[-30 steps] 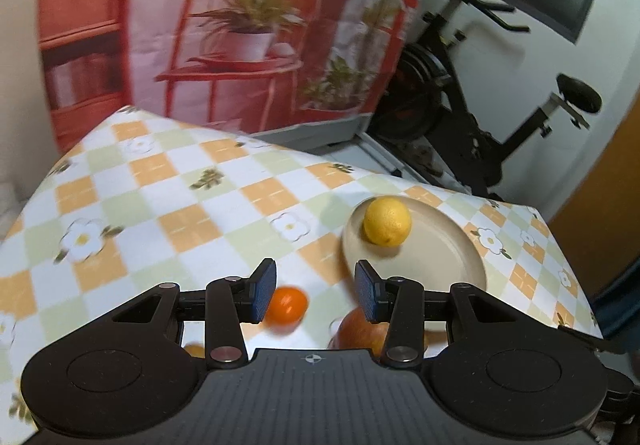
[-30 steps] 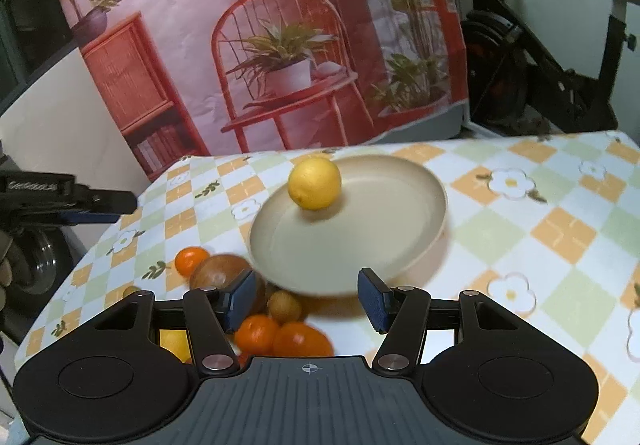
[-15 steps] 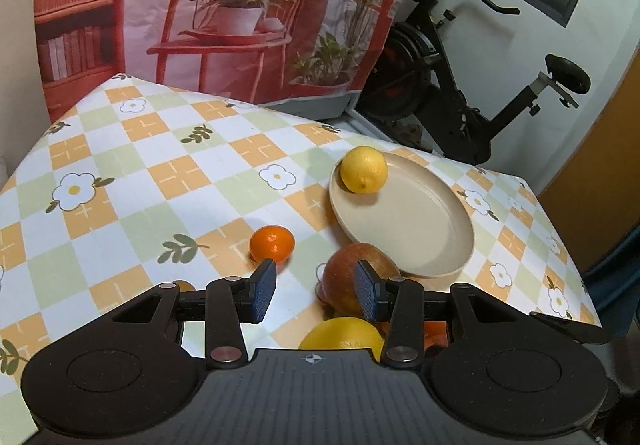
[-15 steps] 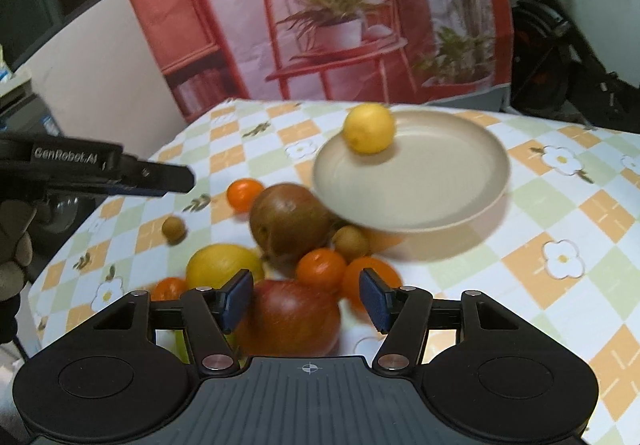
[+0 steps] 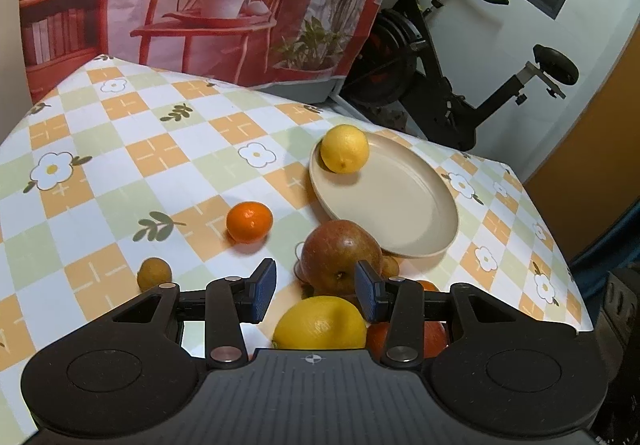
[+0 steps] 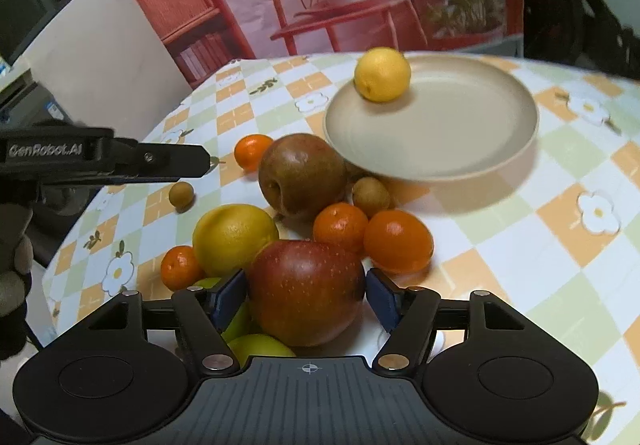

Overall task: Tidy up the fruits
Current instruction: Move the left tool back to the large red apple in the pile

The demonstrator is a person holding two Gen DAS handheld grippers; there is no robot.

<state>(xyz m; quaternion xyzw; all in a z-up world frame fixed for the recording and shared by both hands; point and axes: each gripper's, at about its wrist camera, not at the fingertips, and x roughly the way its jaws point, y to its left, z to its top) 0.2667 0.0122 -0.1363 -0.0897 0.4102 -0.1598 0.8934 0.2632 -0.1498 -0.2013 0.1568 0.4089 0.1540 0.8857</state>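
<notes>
A beige plate (image 6: 460, 149) holds one yellow lemon (image 6: 382, 73) at its far rim; the left wrist view shows this plate (image 5: 404, 245) and lemon (image 5: 345, 153) too. A pile of fruit lies in front of the plate. My right gripper (image 6: 304, 299) is low over the pile, its jaws opening. A red apple (image 6: 306, 293) sits between its pads, which do not press on it. My left gripper (image 5: 316, 291) is open and empty above a brown apple (image 5: 340, 259) and a second lemon (image 5: 320, 325).
Several mandarins (image 6: 398, 241), small brown fruits (image 6: 370, 197) and a green fruit (image 6: 256, 349) crowd the pile. One mandarin (image 5: 249, 221) and a small brown fruit (image 5: 154, 273) lie apart on the checked tablecloth (image 5: 120, 173). An exercise bike (image 5: 440, 93) stands behind the table.
The right gripper swung left from the plate to the fruit pile and its jaws widened around the red apple. The left gripper dipped, bringing the brown apple and lemon into view.
</notes>
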